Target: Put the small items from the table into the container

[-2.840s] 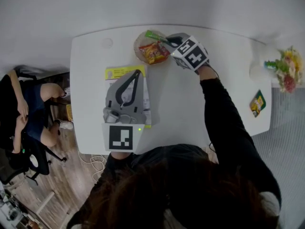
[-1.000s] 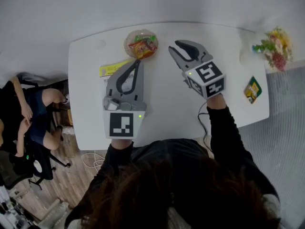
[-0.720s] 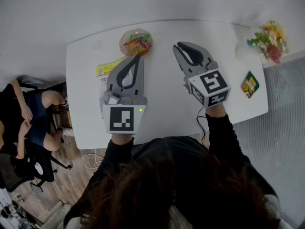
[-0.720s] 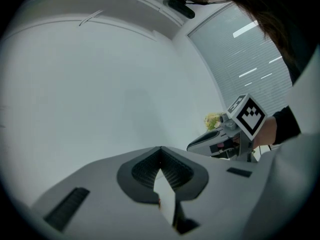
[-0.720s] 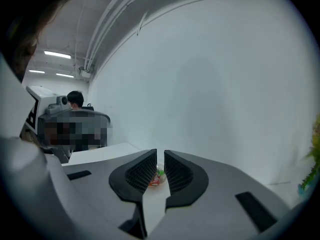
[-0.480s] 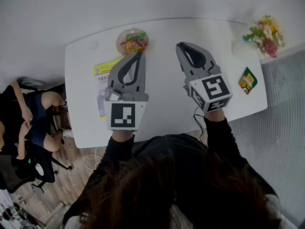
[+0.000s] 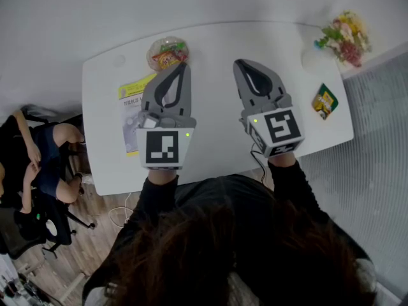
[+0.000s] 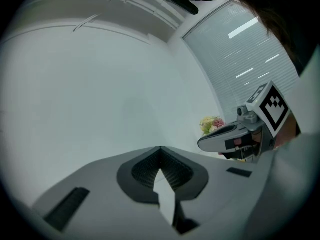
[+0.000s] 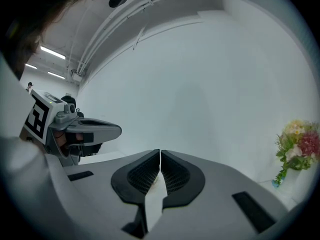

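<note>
A clear bowl (image 7: 164, 51) with colourful snack packets in it stands at the far side of the white table (image 7: 210, 43). A small green and yellow packet (image 7: 324, 101) lies near the table's right edge. My left gripper (image 7: 182, 66) is held level just short of the bowl, shut and empty; in its own view the tips (image 8: 160, 149) meet. My right gripper (image 7: 240, 63) hangs beside it over the middle of the table. Its jaws are closing, the tips (image 9: 160, 151) touch and nothing is between them. Each gripper view shows the other gripper (image 8: 202, 145) (image 9: 117, 130) alongside.
A yellow and white printed sheet (image 7: 132, 107) lies under the left gripper. A vase of flowers (image 7: 344, 34) stands at the table's far right corner. A person sits on a chair (image 7: 38, 164) left of the table. A white wall runs behind the table.
The right gripper drew back from the bowl toward me and its jaws closed. Both grippers now sit side by side, a little higher. The left gripper stayed shut.
</note>
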A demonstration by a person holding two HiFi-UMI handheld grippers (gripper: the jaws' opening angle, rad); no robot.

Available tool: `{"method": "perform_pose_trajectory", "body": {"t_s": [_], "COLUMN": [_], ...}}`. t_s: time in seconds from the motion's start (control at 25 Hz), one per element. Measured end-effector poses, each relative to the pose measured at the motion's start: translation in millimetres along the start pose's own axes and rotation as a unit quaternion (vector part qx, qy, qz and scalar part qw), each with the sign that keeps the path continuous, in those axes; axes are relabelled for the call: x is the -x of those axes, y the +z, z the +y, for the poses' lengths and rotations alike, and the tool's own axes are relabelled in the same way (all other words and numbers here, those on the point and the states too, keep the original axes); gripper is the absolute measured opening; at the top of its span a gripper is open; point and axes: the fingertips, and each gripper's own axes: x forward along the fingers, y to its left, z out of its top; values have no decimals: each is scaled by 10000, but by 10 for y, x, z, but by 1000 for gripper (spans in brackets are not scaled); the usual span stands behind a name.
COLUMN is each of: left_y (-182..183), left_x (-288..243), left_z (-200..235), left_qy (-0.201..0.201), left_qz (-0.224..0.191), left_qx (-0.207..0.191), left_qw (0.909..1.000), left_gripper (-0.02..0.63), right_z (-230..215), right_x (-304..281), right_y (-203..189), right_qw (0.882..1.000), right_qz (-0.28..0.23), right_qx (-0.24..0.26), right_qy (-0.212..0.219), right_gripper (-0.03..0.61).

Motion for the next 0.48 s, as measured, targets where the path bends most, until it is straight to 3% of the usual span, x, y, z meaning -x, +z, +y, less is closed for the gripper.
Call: {"method": "perform_pose_trajectory", "body": {"t_s": [0.48], "left_y": [81], "left_x": [38], "left_z": [-61], "left_qy": [166], "left_qz": [-52], "left_qx": [-140], "left_qw": [9998], "left_gripper": [2], "right_z": [-32], "right_x": [187], "right_y": [110], "right_qw": [9998], "right_qz": [-202], "right_qx": [46], "right_qy": [-26], "right_gripper": [26]}}
